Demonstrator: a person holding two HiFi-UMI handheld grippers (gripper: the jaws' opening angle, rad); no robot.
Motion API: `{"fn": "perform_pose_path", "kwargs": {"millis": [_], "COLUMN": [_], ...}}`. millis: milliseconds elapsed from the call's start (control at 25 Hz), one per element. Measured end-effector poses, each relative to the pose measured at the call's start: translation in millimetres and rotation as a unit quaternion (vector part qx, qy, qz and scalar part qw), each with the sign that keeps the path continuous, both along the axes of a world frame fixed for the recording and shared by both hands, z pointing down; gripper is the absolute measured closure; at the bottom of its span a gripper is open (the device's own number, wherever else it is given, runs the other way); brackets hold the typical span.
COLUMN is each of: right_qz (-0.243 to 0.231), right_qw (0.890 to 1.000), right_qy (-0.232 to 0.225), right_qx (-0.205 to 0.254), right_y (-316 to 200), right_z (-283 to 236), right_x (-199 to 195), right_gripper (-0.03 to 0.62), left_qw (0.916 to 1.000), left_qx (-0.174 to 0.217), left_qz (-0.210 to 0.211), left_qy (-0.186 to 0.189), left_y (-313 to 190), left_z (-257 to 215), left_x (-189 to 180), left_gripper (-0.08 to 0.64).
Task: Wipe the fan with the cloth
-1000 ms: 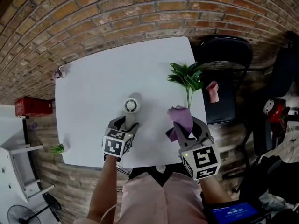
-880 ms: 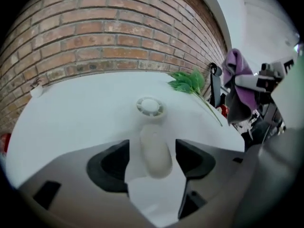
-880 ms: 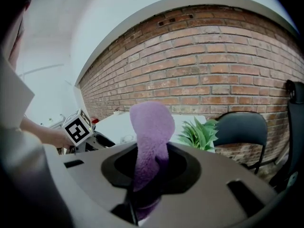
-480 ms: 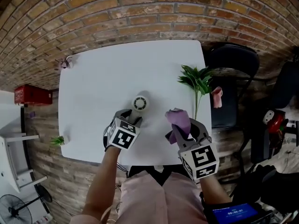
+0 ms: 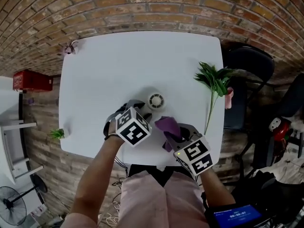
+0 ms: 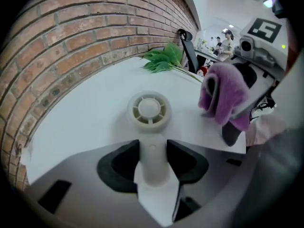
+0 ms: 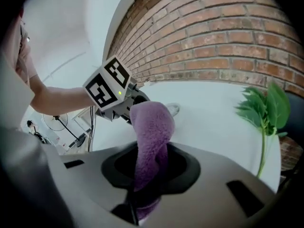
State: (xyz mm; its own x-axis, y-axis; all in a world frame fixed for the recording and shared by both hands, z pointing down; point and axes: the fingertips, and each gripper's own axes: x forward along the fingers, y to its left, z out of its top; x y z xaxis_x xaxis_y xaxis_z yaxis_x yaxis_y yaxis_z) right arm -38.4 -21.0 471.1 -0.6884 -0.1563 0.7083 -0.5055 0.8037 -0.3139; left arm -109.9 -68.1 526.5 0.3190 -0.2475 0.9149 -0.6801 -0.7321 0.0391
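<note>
Your left gripper [image 6: 152, 152] is closing on the fan [image 6: 148, 110]. Its pads lie against both sides of the white handle, and the round grille head sits just past the fingertips, above the white table [image 5: 118, 65]. Your right gripper [image 7: 151, 167] is clenched on the purple cloth [image 7: 153, 127], which stands out of the jaws in a folded lump. The cloth is near the fan on its right, not touching it. A green leafy sprig [image 5: 213, 80] lies farther right of the fan, well apart.
</note>
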Motion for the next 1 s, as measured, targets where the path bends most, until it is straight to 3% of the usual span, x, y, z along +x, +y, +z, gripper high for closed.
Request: {"fn": "perform_pose_path", "kwargs": {"millis": [440, 1000], "right_qz": [-0.009, 0.028], "right_qw": [0.997, 0.996], "right_qy": [0.032, 0.046], "right_qx": [-0.066, -0.066], "right_y": [-11, -19], "right_z": [49, 51], "right_x": [-40, -30], "right_gripper": [0.509, 0.514], "left_qw": [0.9994, 0.9986], "left_qx": [0.002, -0.016], "left_qz": [0.031, 0.039], "left_qy": [0.014, 0.03], "left_y": [-1, 15], "left_z": [-2, -1], "left_x": [2, -5], "left_gripper": [0.37, 0.369]}}
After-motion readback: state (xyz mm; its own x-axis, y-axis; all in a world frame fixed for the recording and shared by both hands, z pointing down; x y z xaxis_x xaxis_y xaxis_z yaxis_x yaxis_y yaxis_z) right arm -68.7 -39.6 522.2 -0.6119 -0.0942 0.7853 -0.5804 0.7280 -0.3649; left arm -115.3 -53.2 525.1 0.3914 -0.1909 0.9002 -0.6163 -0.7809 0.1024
